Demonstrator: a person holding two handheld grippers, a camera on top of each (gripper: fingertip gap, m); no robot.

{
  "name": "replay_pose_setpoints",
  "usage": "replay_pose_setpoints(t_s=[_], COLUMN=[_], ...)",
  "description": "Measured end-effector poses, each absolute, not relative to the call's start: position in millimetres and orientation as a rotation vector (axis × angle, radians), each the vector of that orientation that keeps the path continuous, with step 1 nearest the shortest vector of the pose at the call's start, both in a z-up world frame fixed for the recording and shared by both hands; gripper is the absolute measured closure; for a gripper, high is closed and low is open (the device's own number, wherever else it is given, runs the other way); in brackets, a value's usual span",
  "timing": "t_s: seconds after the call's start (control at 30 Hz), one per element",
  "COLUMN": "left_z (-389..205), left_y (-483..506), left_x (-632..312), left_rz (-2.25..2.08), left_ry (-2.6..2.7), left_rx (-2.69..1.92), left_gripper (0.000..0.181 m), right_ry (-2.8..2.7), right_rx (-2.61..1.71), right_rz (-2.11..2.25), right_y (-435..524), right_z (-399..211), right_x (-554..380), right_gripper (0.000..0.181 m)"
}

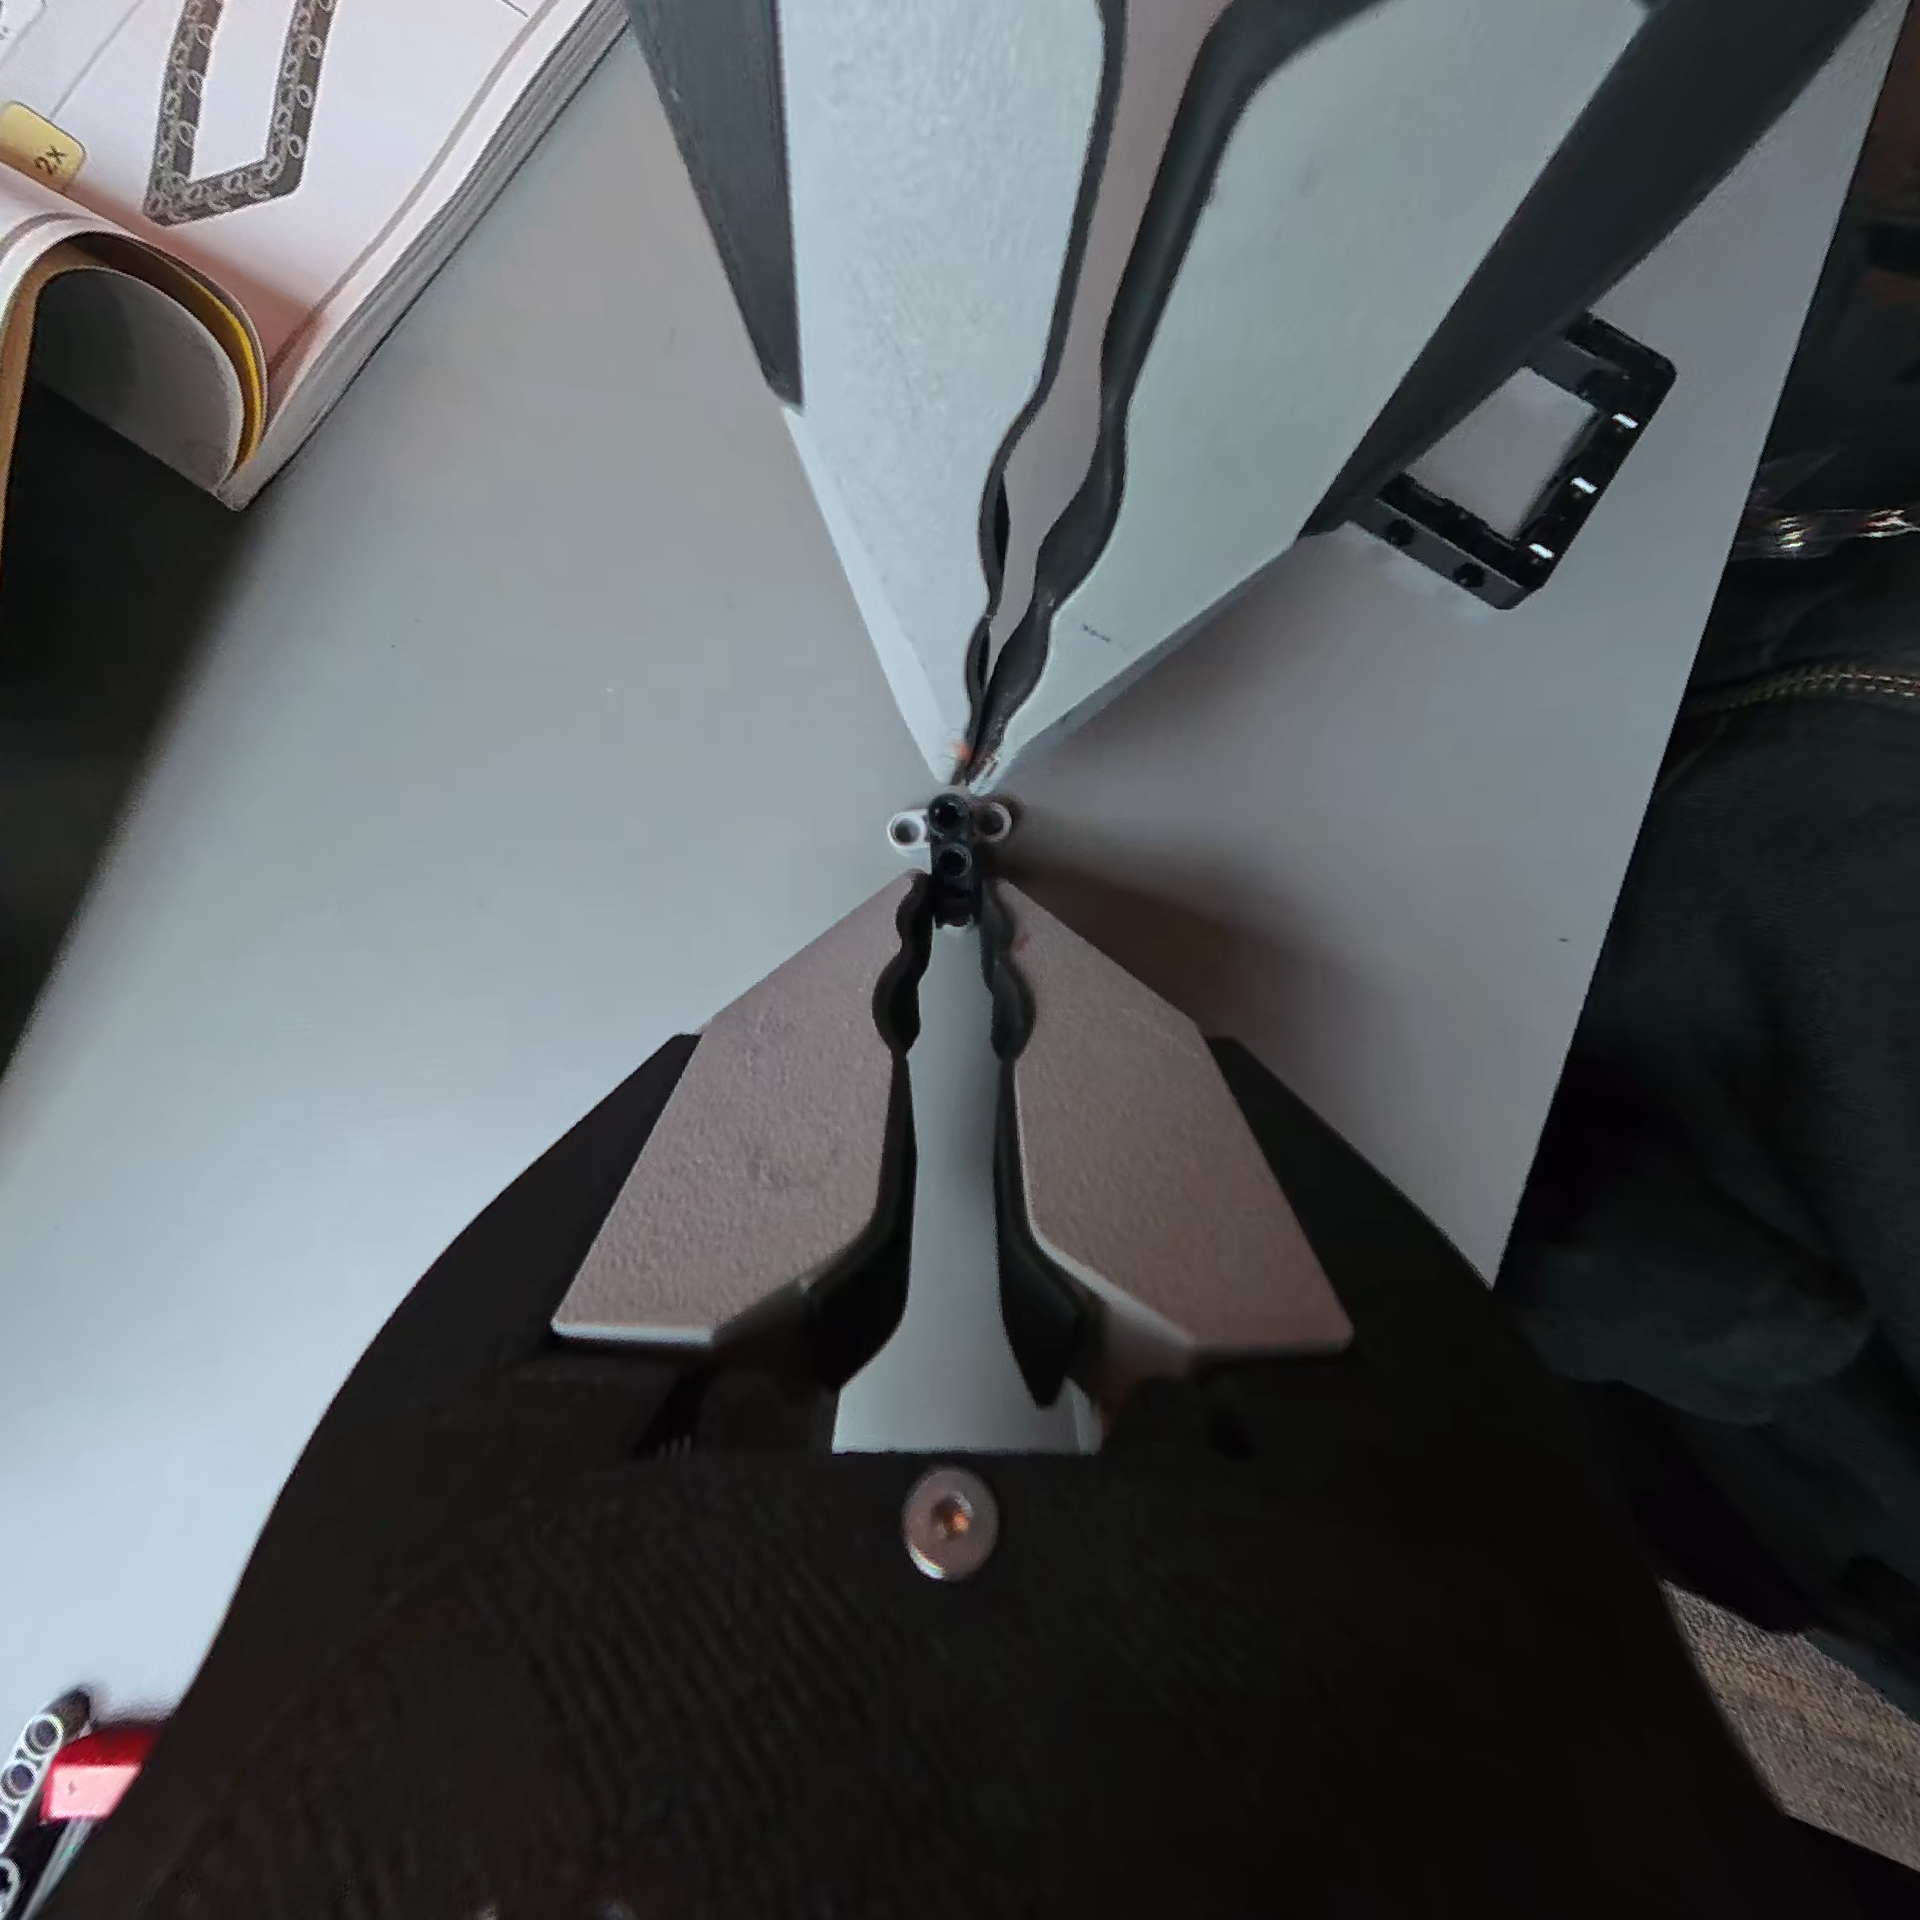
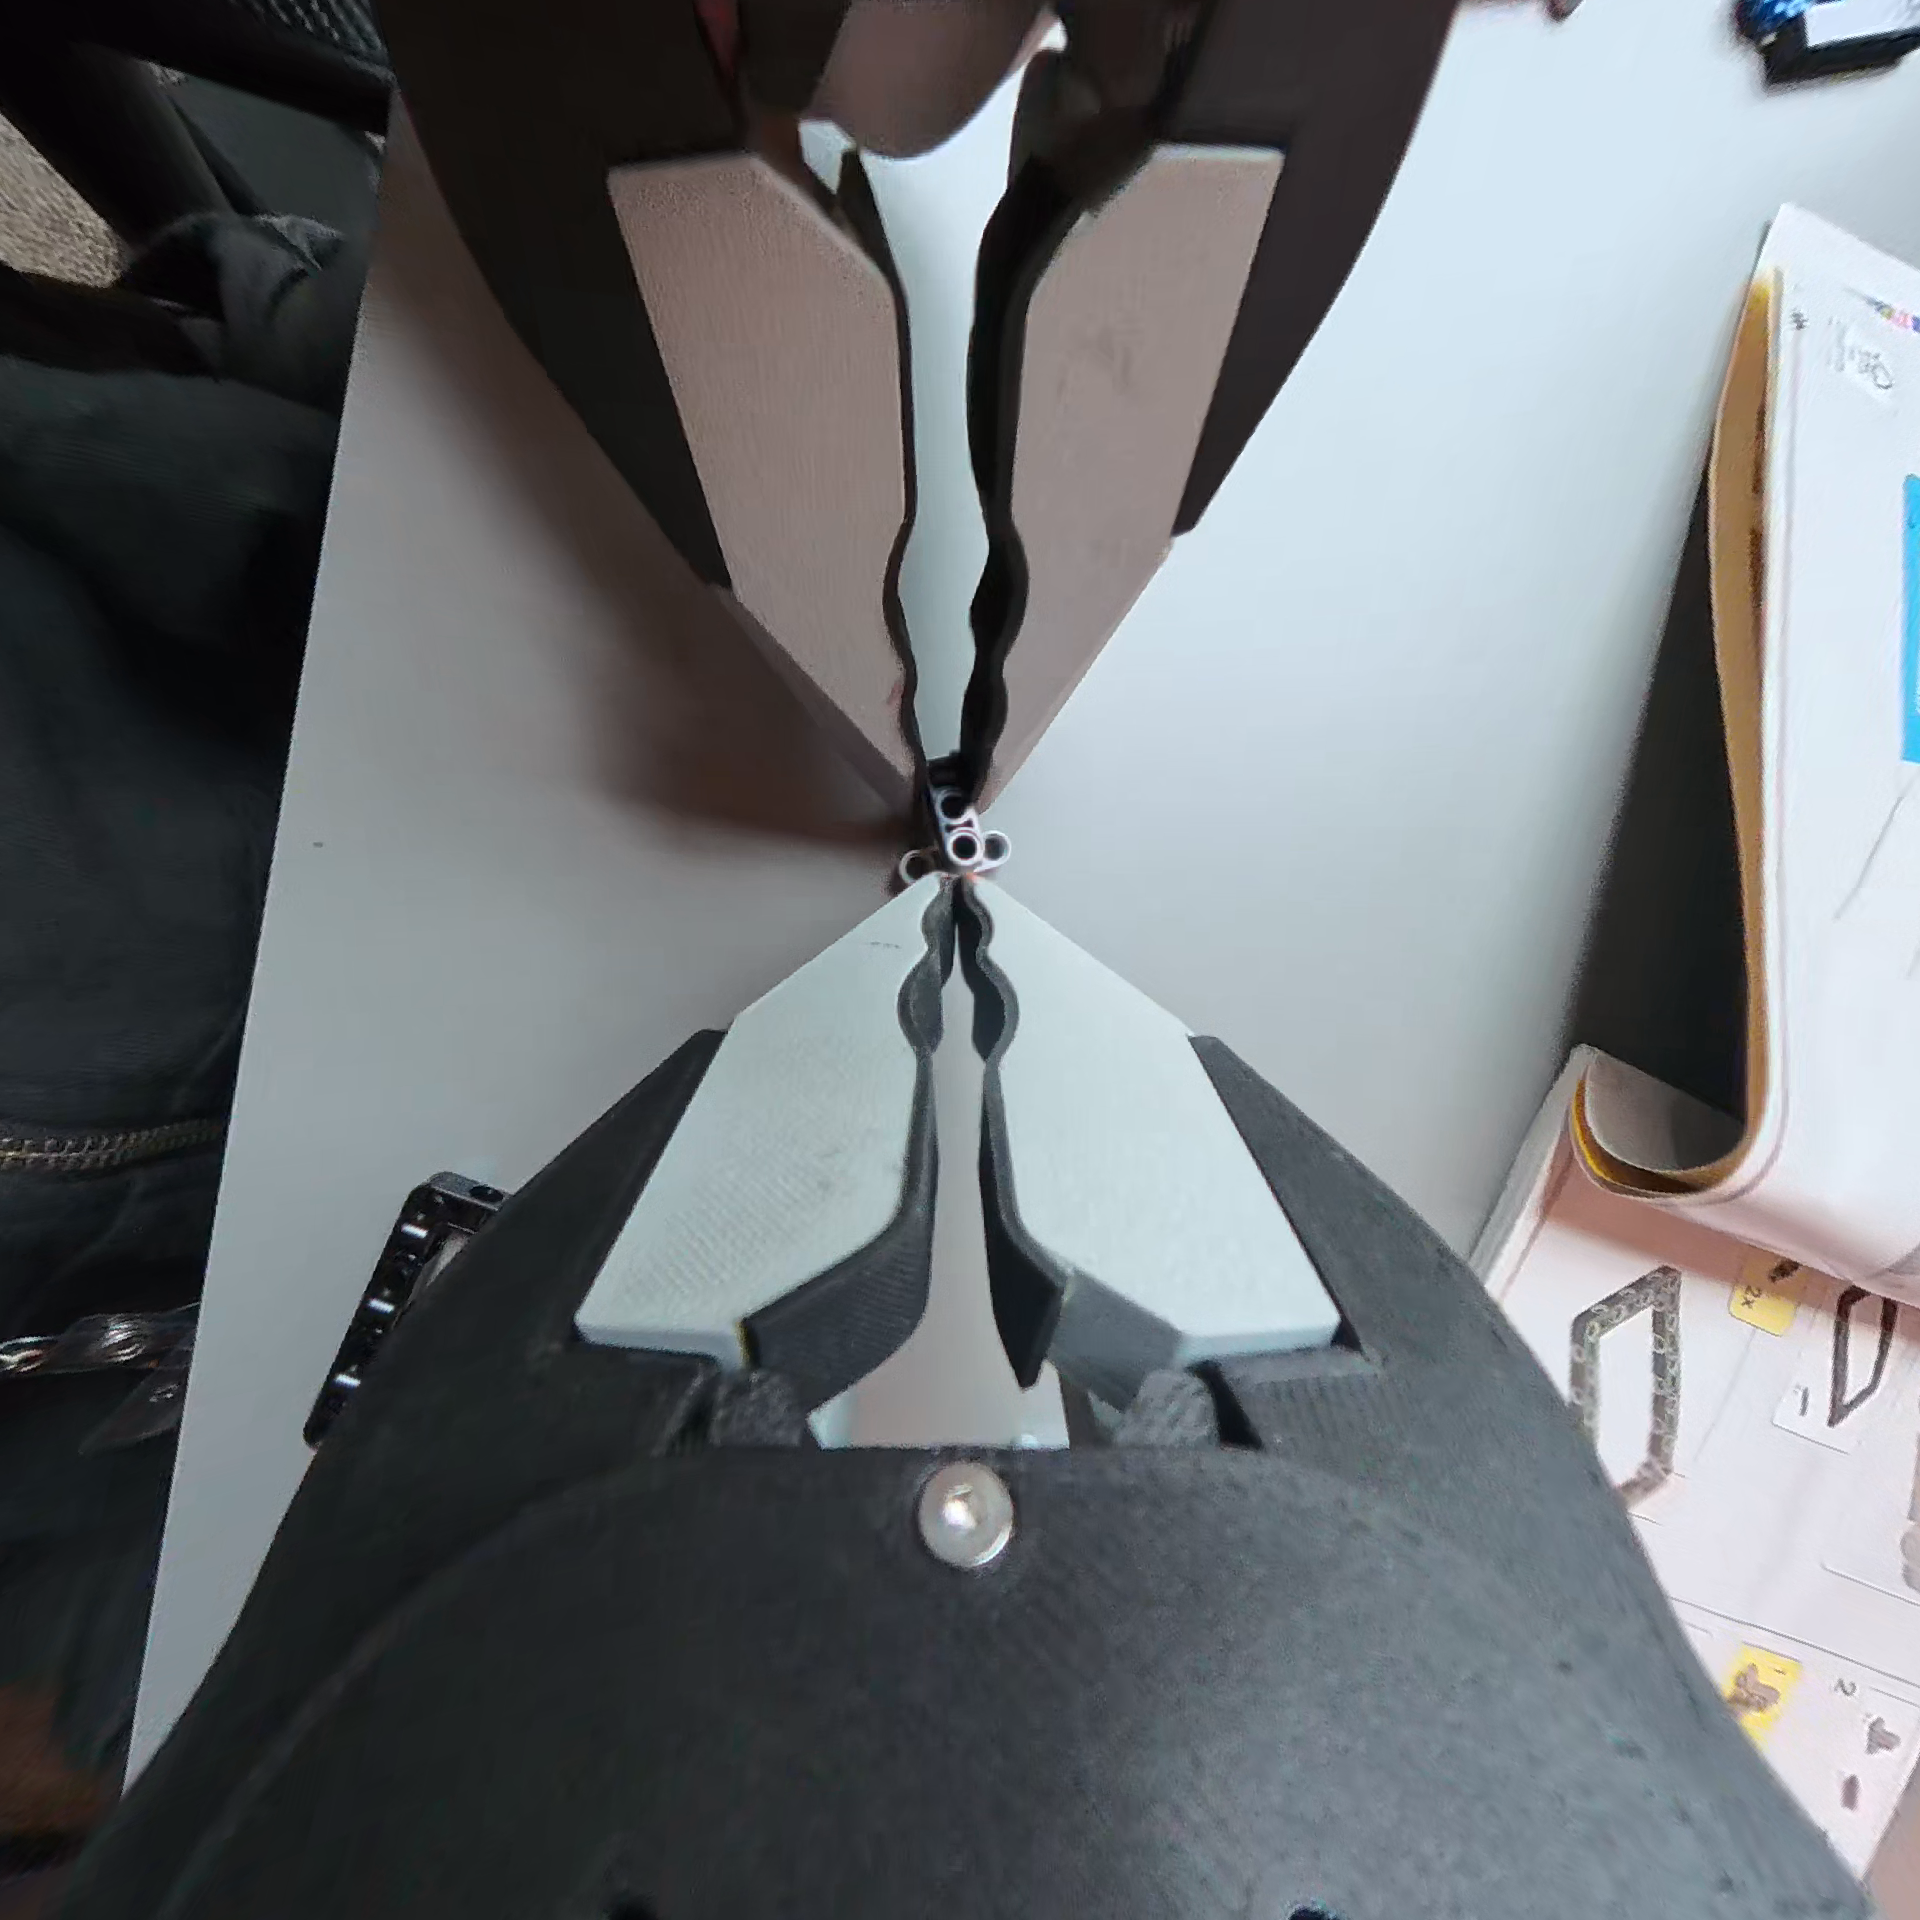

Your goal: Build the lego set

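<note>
My left gripper [image 1: 951, 909], with tan pads, is shut on a small black connector piece [image 1: 953, 878] a little above the white table [image 1: 468, 831]. A small white piece with round holes [image 1: 909, 828] is joined to the black piece's far end. My right gripper [image 2: 954, 896], with pale grey pads, comes from the opposite side, tip to tip. Its fingers are pinched together at the white piece [image 2: 977, 850]. A faint orange speck shows at its tips. In the right wrist view the left gripper [image 2: 948, 795] reaches in from the top.
A black square lego frame [image 1: 1507, 468] lies on the table near the edge, also in the right wrist view [image 2: 395, 1299]. An open instruction booklet [image 1: 260, 208] [image 2: 1818, 831] lies at the other side. Loose pieces [image 1: 62, 1777] sit nearby. Dark clothing [image 2: 125, 623] lies beyond the table edge.
</note>
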State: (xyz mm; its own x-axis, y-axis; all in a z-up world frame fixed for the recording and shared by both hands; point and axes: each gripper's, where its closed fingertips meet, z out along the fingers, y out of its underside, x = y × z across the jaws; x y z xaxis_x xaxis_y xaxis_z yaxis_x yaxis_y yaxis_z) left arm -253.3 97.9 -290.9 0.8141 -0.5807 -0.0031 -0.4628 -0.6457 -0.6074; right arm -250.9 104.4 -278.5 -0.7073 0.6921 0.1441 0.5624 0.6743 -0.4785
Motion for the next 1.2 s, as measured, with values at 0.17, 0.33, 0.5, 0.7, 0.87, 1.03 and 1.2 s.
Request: replay_pose_setpoints(t_s=[0.17, 0.33, 0.5, 0.7, 0.87, 1.03, 1.2], left_z=[-293.0, -290.4, -283.4, -284.4, -284.6, -284.8, -284.9], left_y=[96.4, 96.5, 99.5, 99.9, 99.3, 99.2, 97.8], left_x=[-254.0, -255.1, -250.3, -251.6, -249.6, -247.6, -249.4], left_rz=[-0.267, -0.278, -0.31, -0.307, -0.323, -0.336, -0.319], left_ry=[0.755, 0.731, 0.723, 0.719, 0.727, 0.74, 0.758], left_rx=[-2.387, -2.382, -2.327, -2.336, -2.337, -2.344, -2.353], left_gripper=[0.173, 0.173, 0.176, 0.176, 0.176, 0.175, 0.175], right_ry=[-2.597, -2.56, -2.59, -2.56, -2.563, -2.588, -2.582], right_rx=[-0.969, -0.983, -0.949, -0.975, -0.938, -0.901, -0.955], right_rz=[0.535, 0.665, 0.581, 0.636, 0.67, 0.641, 0.703], right_y=[104.9, 99.9, 102.3, 101.3, 97.4, 97.1, 98.5], right_z=[-283.7, -267.0, -279.1, -274.5, -271.8, -275.4, -271.0], right_x=[-249.5, -255.1, -253.5, -256.4, -257.3, -256.3, -253.9], right_gripper=[0.181, 0.181, 0.181, 0.181, 0.181, 0.181, 0.181])
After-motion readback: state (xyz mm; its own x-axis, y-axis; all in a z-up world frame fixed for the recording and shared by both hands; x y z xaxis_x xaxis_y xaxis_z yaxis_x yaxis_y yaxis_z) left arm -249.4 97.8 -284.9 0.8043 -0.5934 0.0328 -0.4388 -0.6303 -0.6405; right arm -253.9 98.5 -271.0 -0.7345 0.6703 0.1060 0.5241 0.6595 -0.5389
